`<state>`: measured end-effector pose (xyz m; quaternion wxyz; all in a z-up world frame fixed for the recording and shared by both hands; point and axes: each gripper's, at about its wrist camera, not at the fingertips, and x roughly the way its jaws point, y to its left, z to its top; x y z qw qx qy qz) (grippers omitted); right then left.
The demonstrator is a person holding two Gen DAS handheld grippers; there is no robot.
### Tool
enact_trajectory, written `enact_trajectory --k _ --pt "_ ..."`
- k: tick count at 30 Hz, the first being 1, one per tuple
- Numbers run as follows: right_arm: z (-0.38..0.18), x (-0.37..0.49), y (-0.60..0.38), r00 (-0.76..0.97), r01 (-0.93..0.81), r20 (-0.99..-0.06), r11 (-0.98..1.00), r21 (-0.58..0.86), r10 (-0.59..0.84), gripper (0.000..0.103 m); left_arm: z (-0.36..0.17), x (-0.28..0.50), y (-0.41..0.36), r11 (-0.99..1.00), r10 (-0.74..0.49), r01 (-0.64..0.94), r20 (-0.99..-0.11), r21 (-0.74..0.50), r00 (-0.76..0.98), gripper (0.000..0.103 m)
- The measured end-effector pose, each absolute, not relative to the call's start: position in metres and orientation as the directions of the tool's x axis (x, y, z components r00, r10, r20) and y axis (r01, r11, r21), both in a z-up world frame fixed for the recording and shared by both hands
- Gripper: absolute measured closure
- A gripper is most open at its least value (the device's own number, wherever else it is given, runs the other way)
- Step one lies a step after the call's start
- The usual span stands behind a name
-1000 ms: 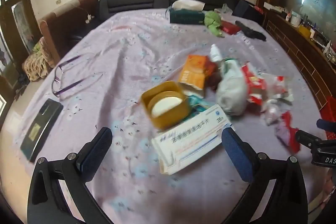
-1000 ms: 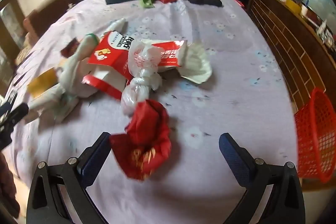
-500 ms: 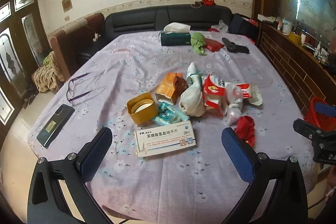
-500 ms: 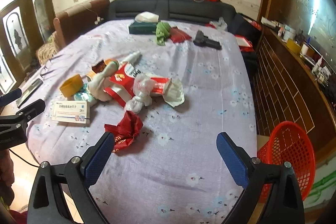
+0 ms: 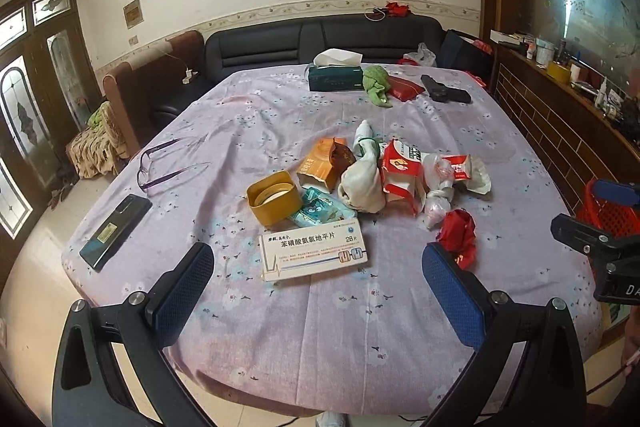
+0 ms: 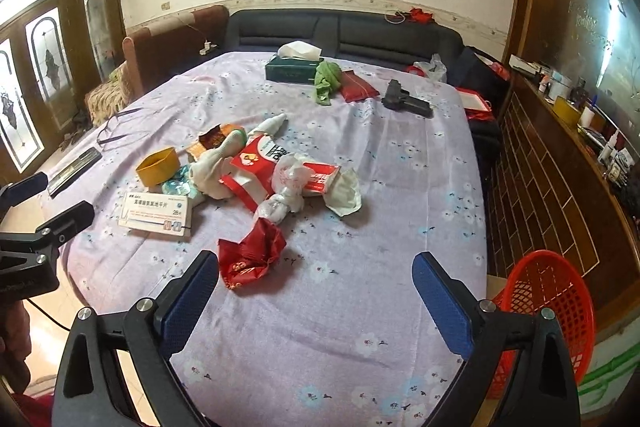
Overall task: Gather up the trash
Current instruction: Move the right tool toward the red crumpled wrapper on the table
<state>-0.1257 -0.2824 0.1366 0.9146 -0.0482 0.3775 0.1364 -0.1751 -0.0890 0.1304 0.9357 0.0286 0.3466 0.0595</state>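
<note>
A heap of trash lies mid-table on the lilac cloth: a white medicine box, a yellow tub, an orange carton, a red-and-white carton, knotted plastic bags and a crumpled red wrapper. My left gripper is open and empty, held back over the near table edge. My right gripper is open and empty, with the red wrapper just beyond its left finger. A red mesh basket stands on the floor to the right.
Glasses and a black phone lie at the table's left. A tissue box, green cloth, red pouch and black toy gun sit at the far end. A brick ledge runs along the right.
Both grippers have pulled back and up from the trash heap, so the whole table now shows. Both stay open and empty. Nothing on the table has moved.
</note>
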Motion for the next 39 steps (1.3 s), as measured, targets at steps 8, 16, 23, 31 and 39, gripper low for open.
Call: enact_trajectory --k 8,16,23,31,39 --pt "0.136 -0.129 -0.280 0.675 -0.289 -0.707 0.957 0.008 0.210 0.004 0.129 -0.176 -0.095 0.993 0.116 -0.066 -0.653 0.100 0.749 0.000" --pt "0.131 -0.126 -0.281 0.656 -0.284 -0.729 0.959 0.001 0.195 0.004 0.122 -0.172 -0.095 0.994 0.102 -0.057 -0.671 0.089 0.735 0.000" --pt "0.125 -0.122 -0.285 0.643 -0.257 -0.747 0.966 -0.005 0.167 0.004 0.116 -0.164 -0.095 0.996 0.079 -0.037 -0.685 0.076 0.725 0.000" --pt "0.117 -0.114 -0.285 0.620 -0.232 -0.770 0.973 0.001 0.149 0.004 0.109 -0.153 -0.084 0.998 0.060 -0.032 -0.699 0.054 0.712 0.000" --pt "0.111 -0.105 -0.276 0.603 -0.221 -0.786 0.975 0.003 0.139 0.004 0.102 -0.141 -0.071 0.999 0.040 -0.013 -0.720 0.043 0.693 0.000"
